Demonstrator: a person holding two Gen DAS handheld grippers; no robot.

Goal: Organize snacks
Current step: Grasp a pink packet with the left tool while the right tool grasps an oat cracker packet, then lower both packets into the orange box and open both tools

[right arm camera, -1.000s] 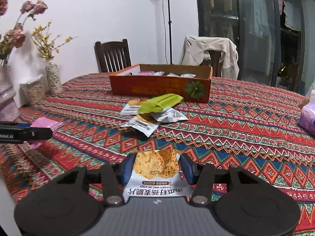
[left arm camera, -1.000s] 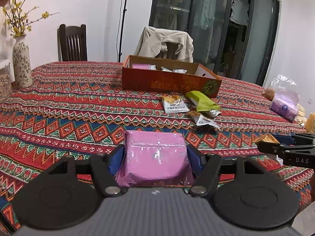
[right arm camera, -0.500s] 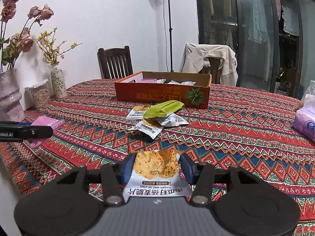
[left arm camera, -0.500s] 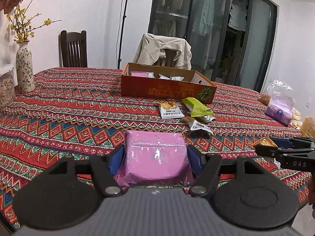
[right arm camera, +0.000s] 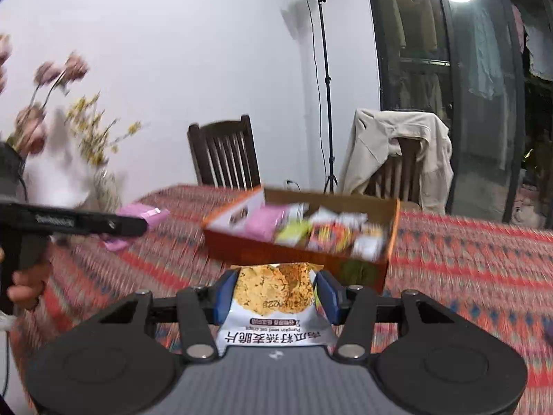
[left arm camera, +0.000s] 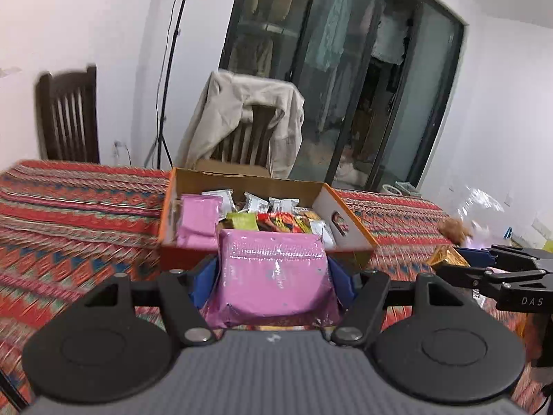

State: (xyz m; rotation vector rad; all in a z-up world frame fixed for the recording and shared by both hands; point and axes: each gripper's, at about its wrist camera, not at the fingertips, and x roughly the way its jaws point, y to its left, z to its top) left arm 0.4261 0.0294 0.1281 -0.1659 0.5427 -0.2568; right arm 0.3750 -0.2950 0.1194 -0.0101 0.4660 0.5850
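A: How are the jaws seen? Those of the left gripper (left arm camera: 273, 276) are clamped on a pink packet (left arm camera: 273, 273), its blue pads pressed against both sides.

B: And on the other side, the jaws of the right gripper (right arm camera: 274, 292) are closed on a white crisp packet (right arm camera: 274, 297) printed with golden oat crisps. It is held between blue pads, with its label read upside down.

A: Where is the box placed? In the left wrist view an orange cardboard box (left arm camera: 349, 228) is found at 12 o'clock, just beyond the pink packet, on a worktop (left arm camera: 76, 214) covered by a red patterned cloth.

B: It is filled with snacks: more pink packets (left arm camera: 200, 218) are stacked at its 9 o'clock side, while silver, green and red wrappers are packed across the middle and toward 3 o'clock.

A: In the right wrist view the box is blurred and shown at 12 o'clock, past the crisp packet. The left gripper is caught at 9 o'clock, gripped by a hand (right arm camera: 26, 283).

B: Behind the worktop, a dark wooden chair (right arm camera: 226, 154) and a second chair draped with a beige jacket (right arm camera: 397, 145) are seen. A lamp stand (right arm camera: 319, 69) is set against the white wall between them.
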